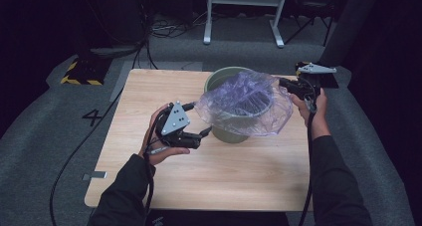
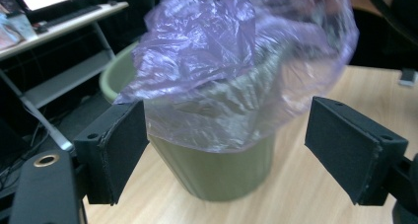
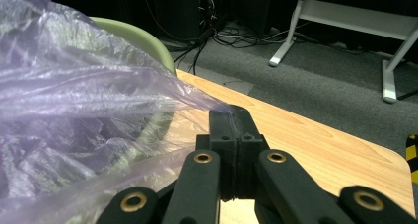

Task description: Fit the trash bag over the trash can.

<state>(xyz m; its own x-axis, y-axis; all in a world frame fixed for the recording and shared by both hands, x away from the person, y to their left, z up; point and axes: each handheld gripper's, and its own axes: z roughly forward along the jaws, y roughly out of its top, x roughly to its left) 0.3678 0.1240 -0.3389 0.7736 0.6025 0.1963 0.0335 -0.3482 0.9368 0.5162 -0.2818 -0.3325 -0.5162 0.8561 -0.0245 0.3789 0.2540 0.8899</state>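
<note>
My right gripper [image 1: 286, 82] clamped on the far right edge of a purple plastic bag [image 1: 245, 102], bag draped over a green bin [image 1: 230, 132] mid-table [image 1: 149, 186], my left gripper [image 1: 203, 133] jaws apart, empty, just left of the bin.

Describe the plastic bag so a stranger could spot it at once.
Start at the wooden table; toward its far side stands a green bin. Draped over the bin's mouth is the bag, with the right tongs shut on its edge. It is the one see-through, crinkled, pale purple thing there.
</note>
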